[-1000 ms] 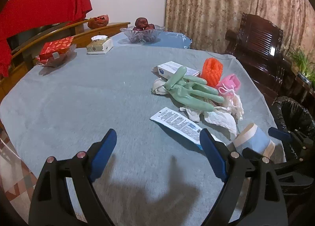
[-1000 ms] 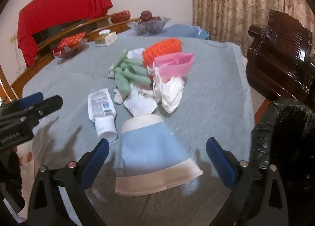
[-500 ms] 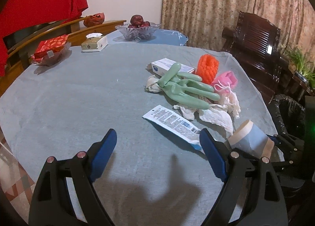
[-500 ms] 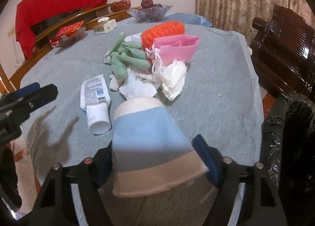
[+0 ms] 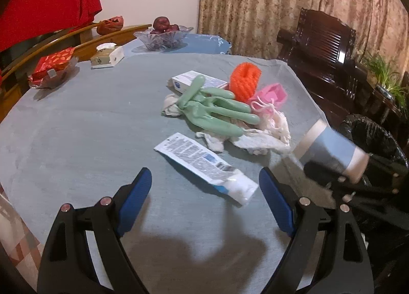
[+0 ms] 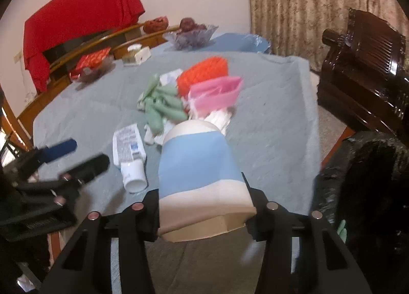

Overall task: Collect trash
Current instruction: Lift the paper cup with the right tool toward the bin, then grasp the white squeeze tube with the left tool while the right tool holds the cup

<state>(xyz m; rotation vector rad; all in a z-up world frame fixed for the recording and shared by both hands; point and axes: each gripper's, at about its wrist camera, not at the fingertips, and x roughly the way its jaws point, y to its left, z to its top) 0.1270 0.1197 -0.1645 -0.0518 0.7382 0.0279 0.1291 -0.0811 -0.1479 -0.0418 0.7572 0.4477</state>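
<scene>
A blue and beige paper cup (image 6: pixel 199 173) sits between the fingers of my right gripper (image 6: pixel 202 202), whose jaws are closing on it; its rim end is squashed and it hangs above the grey table (image 5: pixel 89 120). In the left wrist view the cup (image 5: pixel 332 148) appears blurred at the right. My left gripper (image 5: pixel 204 199) is open above the cloth, just short of a white toothpaste tube (image 5: pixel 204 163). Beyond lie a green rubber glove (image 5: pixel 212 112), crumpled tissues (image 5: pixel 258 140), an orange scrubber (image 5: pixel 244 81), a pink item (image 5: pixel 271 93) and a white box (image 5: pixel 189 80).
A bin lined with a black bag (image 6: pixel 370 178) stands off the table's right edge. A dark wooden chair (image 5: pixel 322 45) is behind it. At the far side stand a glass fruit bowl (image 5: pixel 163 35), a tissue box (image 5: pixel 107 56) and a dish of red packets (image 5: pixel 51 68).
The right jaws closed onto the paper cup and lifted it off the cloth. My left gripper, still open, moved closer to the toothpaste tube.
</scene>
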